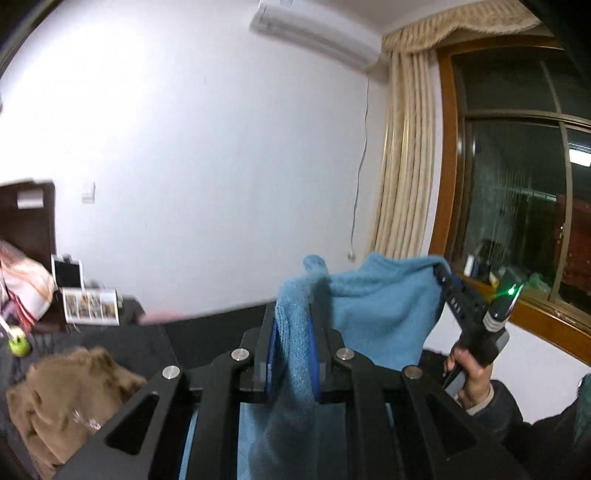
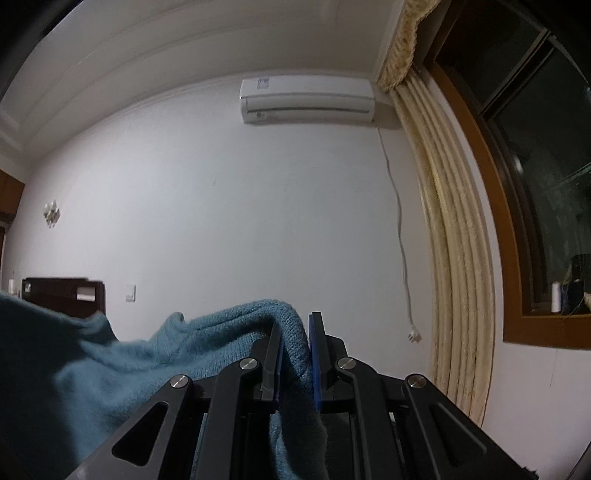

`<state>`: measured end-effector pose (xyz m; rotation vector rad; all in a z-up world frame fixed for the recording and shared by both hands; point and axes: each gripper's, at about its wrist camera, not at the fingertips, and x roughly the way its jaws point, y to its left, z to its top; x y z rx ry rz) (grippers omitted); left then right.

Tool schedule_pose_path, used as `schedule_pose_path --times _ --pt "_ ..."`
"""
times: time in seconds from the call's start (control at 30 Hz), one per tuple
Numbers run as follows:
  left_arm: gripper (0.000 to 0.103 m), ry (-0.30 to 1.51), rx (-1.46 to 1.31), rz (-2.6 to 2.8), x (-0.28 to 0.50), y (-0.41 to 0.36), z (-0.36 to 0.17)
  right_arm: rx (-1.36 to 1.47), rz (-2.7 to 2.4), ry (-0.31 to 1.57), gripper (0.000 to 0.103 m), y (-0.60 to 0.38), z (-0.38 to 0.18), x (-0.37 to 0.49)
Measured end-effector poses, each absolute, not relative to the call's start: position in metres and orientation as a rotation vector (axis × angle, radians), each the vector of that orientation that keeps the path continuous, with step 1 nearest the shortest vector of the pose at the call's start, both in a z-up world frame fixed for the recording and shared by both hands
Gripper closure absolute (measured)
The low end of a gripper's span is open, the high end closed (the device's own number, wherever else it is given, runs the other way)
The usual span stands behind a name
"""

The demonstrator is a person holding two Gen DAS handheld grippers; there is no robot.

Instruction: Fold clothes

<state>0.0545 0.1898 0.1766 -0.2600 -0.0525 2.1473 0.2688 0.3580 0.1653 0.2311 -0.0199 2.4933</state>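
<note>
Blue knitted sweater (image 1: 295,354) pinched between left gripper (image 1: 293,332) jaws, spanning rightward to right gripper (image 2: 295,350), jaws likewise clamped on its edge. Soft, light, drapey; best held at edges. Brown furry garment (image 1: 66,395) lies left, below.

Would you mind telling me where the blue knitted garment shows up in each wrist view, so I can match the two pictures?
Left wrist view: the blue garment is at lower centre, clamped in the left gripper and stretched right to the right gripper.
Right wrist view: it fills the lower left, pinched in that gripper.
Shared landmark: the wall air conditioner.
</note>
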Motion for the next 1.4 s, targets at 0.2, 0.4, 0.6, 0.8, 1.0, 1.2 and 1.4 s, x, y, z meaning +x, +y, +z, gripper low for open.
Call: schedule_pose_path --times 0.2,0.4,0.6,0.8,1.0,1.2,1.4 --pt "0.088 -0.126 -0.124 2.174 0.075 0.179 0.191 0.369 2.445 -0.094 0.091 0.349 0.202 0.290" --pt "0.101 -0.247 0.127 2.197 0.110 0.138 0.230 0.513 2.389 -0.134 0.091 0.339 0.241 0.316" --pt "0.101 -0.103 0.088 2.156 0.120 0.161 0.223 0.593 2.357 -0.268 0.091 0.309 0.256 0.329" --pt "0.008 0.092 -0.178 2.028 0.098 0.230 0.154 0.573 2.346 -0.263 0.091 0.316 0.251 0.331" --pt "0.001 0.154 -0.348 1.883 0.063 0.295 0.089 0.582 2.313 -0.251 0.091 0.331 0.253 0.354" --pt "0.001 0.163 -0.555 1.723 0.015 0.363 0.022 0.563 2.304 -0.304 0.091 0.336 0.248 0.360" --pt "0.001 0.078 -0.671 1.494 -0.012 0.418 0.007 0.521 2.321 -0.302 0.091 0.349 0.243 0.358"
